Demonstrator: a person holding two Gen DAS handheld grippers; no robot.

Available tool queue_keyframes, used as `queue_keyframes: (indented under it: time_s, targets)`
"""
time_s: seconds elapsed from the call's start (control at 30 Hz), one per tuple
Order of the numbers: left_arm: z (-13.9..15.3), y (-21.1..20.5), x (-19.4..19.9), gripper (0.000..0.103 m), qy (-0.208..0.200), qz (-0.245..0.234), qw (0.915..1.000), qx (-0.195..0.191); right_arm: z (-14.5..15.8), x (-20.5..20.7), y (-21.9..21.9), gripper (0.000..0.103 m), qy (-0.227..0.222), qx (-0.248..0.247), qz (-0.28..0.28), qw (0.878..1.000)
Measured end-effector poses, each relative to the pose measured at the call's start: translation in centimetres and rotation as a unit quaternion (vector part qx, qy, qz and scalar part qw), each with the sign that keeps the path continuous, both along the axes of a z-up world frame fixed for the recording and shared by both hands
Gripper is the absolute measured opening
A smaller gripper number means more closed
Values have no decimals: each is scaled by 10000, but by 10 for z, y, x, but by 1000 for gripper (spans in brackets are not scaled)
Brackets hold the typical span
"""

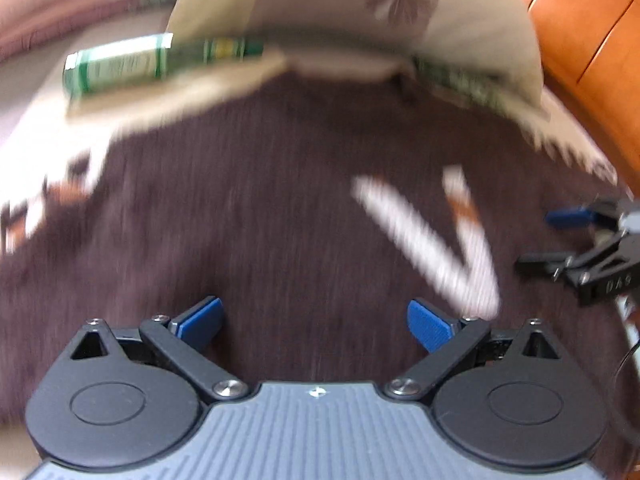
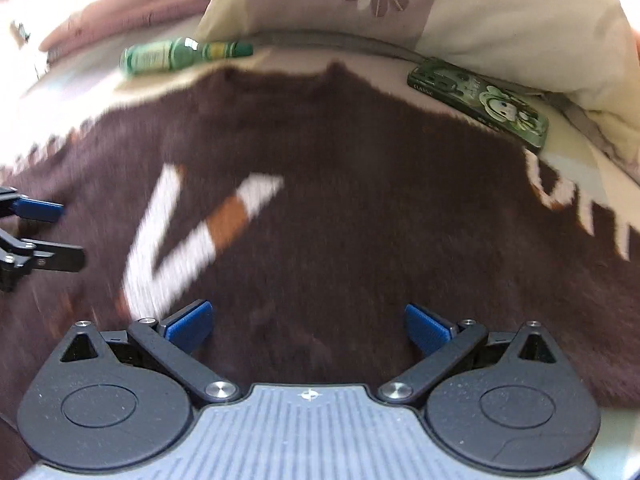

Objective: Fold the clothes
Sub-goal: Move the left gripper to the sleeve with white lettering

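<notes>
Brown sweater [image 2: 360, 208], soft and limp, lies spread on the bed; left gripper [image 1: 314, 322] and right gripper [image 2: 308, 326] hover with fingers apart; likely best gripped at an edge.

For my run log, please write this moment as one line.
left gripper: open, empty | right gripper: open, empty | brown sweater: flat, unfolded

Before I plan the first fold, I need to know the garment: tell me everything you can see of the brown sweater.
The brown sweater is a dark, fuzzy knit spread flat and unfolded on the bed. A large white V with an orange-brown band marks it, and white lettering, partly cut off, runs at its right edge. A green phone case lies at its far edge near the pillow, and a green bottle just beyond. Both grippers, left and right, hover open over it, gripping nothing.
</notes>
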State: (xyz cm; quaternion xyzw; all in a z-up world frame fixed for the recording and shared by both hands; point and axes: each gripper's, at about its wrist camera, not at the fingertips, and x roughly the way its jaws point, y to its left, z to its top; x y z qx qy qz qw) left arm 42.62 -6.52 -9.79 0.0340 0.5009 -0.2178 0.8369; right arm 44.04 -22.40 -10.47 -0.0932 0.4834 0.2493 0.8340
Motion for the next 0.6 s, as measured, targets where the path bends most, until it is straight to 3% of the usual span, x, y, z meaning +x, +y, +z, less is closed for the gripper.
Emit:
queue_keyframes:
  time_s: [0.07,0.2,0.33,0.4,0.6]
  targets:
    - [0,5,-19,99,-51,-54,10000,42,0,-11,1,103,-92,-208,110,9997]
    - [9,8,-41,99,-76,-239,9994,233,11,-24,-4,103,42,-146,159,9998]
    - [12,7,-43,99,-125,-154,9998,65,16,-47,-1,103,27,-53,643,9979]
    - [6,7,-43,99,-15,-115,9999,86,6,-54,0,103,127,-239,693,9972]
    - [16,7,-46,93,-289,-394,9986,186,4,-66,-7,103,229,-377,637,9970]
